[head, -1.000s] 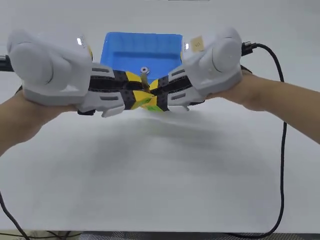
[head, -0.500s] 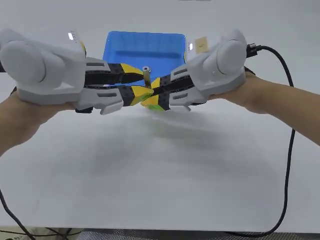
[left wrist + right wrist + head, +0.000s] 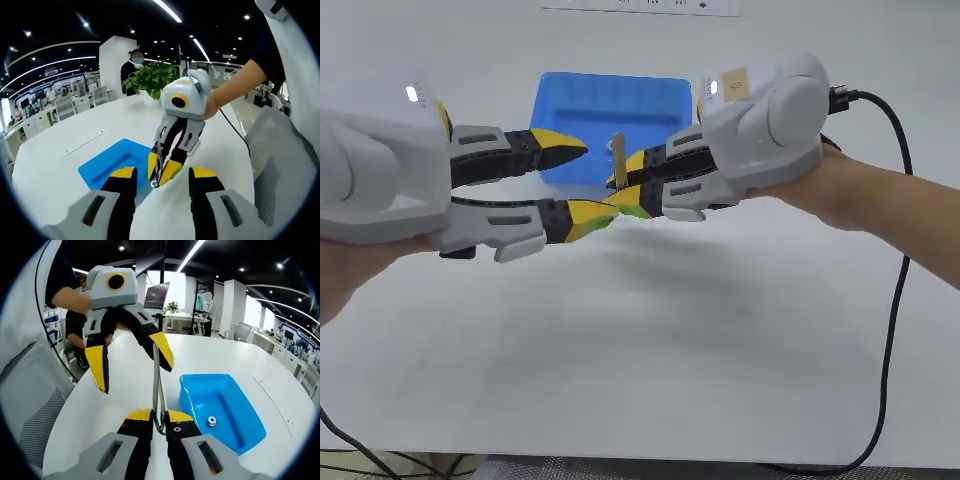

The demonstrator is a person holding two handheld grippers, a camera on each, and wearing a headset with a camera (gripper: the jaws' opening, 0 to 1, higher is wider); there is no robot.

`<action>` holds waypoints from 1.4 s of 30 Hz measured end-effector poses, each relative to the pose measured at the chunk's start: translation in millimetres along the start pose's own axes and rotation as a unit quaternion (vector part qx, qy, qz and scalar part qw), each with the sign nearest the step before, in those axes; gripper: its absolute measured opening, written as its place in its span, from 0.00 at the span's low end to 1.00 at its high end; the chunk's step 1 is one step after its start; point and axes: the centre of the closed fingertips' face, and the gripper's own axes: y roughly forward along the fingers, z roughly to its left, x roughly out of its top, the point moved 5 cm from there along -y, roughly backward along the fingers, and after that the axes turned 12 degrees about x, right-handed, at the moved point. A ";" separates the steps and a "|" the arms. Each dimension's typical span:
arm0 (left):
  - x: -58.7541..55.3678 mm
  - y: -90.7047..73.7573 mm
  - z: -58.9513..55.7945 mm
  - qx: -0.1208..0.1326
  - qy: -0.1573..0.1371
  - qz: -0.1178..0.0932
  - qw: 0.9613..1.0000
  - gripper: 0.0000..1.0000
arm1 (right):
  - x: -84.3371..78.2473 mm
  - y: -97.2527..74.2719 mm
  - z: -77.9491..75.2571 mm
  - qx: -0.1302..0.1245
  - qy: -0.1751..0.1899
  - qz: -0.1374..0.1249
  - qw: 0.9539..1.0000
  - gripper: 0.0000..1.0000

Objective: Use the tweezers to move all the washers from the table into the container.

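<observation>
- Change since half a second ago: left gripper point(image 3: 598, 181) tongs were pinched in at the tweezers point(image 3: 618, 158). They now stand spread wide apart, holding nothing, and are drawn back to the left.
- Right gripper point(image 3: 623, 187) is as before, with tongs pressed together on the tweezers, which stick up near upright.
- Head camera has shifted as well, so the container point(image 3: 560, 110) only looks moved.
- Counts: two grippers, one pair of tweezers, one blue container, one washer point(image 3: 212, 420).
- Washer lies on the container floor, seen in the right gripper view.
- Container sits on the far part of the table point(image 3: 670, 330), and both grippers are held just in front of it.
- Wide bare tabletop runs from the grippers to the near edge.
- Cable point(image 3: 892, 300) runs from the right gripper and drops past the near edge on the right.
</observation>
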 end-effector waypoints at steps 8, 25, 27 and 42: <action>-2.2 -20.5 1.4 0.043 -0.041 -0.010 0.998 0.68 | 19.7 -7.7 9.2 -0.003 -0.007 -0.012 1.000 0.10; -9.0 -39.3 0.4 0.055 -0.100 -0.030 0.993 1.00 | 53.5 -27.3 -29.8 -0.024 -0.025 -0.019 0.999 0.10; -9.1 -40.9 2.3 0.058 -0.109 -0.032 0.992 1.00 | 52.0 -25.7 -36.6 -0.026 -0.030 -0.009 0.999 0.10; -12.0 -46.3 20.0 0.068 -0.137 -0.033 0.988 1.00 | 14.9 -0.2 -80.9 -0.040 -0.017 0.023 0.999 0.10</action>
